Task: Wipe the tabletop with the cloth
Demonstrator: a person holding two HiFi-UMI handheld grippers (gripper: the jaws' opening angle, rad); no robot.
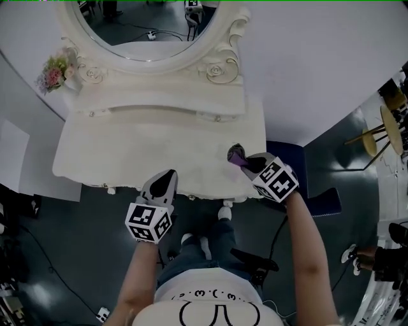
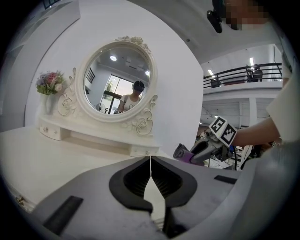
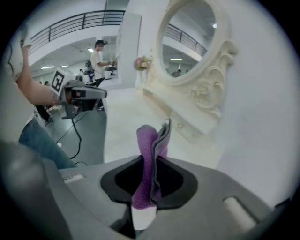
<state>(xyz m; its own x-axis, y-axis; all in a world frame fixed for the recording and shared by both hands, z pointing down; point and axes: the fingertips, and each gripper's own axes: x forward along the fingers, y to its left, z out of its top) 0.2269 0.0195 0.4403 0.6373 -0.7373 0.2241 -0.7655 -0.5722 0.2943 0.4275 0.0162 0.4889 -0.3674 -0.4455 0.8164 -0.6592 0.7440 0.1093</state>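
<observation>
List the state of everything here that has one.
Left gripper: shut, empty.
Right gripper: shut on the cloth.
Cloth: bunched, over the tabletop's right end.
Flowers: upright, beside the mirror.

The right hand-held gripper (image 1: 247, 163) holds a purple cloth (image 1: 235, 153) (bunched at its tip) over the cream tabletop (image 1: 127, 146); the left hand-held gripper (image 1: 166, 180) hovers to its left, at the front edge.

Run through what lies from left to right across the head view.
flower bouquet → left gripper → purple cloth → yellow stool
</observation>
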